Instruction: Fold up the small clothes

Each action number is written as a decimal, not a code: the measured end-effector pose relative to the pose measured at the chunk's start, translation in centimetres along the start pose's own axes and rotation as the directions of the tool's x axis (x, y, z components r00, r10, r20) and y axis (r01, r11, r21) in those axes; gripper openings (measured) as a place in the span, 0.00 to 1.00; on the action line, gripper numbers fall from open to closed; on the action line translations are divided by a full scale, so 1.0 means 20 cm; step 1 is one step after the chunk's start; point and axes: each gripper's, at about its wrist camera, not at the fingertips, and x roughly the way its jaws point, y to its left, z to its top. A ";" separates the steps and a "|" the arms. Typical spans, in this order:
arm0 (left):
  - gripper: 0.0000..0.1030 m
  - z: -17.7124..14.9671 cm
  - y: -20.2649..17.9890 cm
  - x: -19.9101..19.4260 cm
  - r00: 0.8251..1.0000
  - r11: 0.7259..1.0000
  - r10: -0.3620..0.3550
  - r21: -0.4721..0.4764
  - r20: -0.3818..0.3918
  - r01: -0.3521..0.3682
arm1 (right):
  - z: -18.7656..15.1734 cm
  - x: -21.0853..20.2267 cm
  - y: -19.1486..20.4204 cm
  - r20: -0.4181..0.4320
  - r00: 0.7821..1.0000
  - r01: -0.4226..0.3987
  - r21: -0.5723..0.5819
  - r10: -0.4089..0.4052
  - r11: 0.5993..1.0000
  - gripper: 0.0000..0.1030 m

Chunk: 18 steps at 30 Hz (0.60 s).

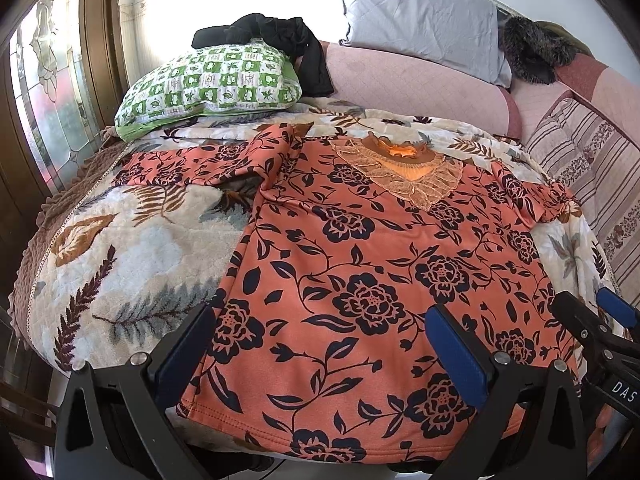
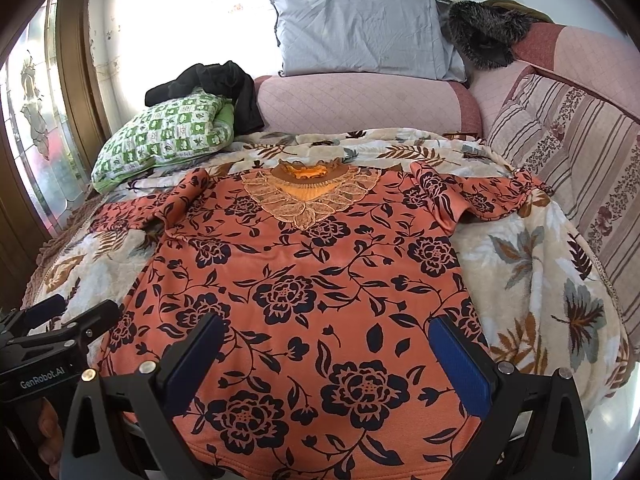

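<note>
Daylight, wall blown out; fisheye edges dark.

My two wrist cameras sit low at the bed's foot, facing the headboard cushions, left camera further left. Both share the floral blouse (image 1: 360,280), close below, and the grey pillow (image 2: 360,32).
</note>
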 end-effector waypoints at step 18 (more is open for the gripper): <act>1.00 0.02 -0.05 0.20 0.998 0.999 -0.004 0.037 -0.057 0.006 | 0.02 0.18 -0.12 -0.041 0.999 -0.024 0.049 0.027 0.999 1.00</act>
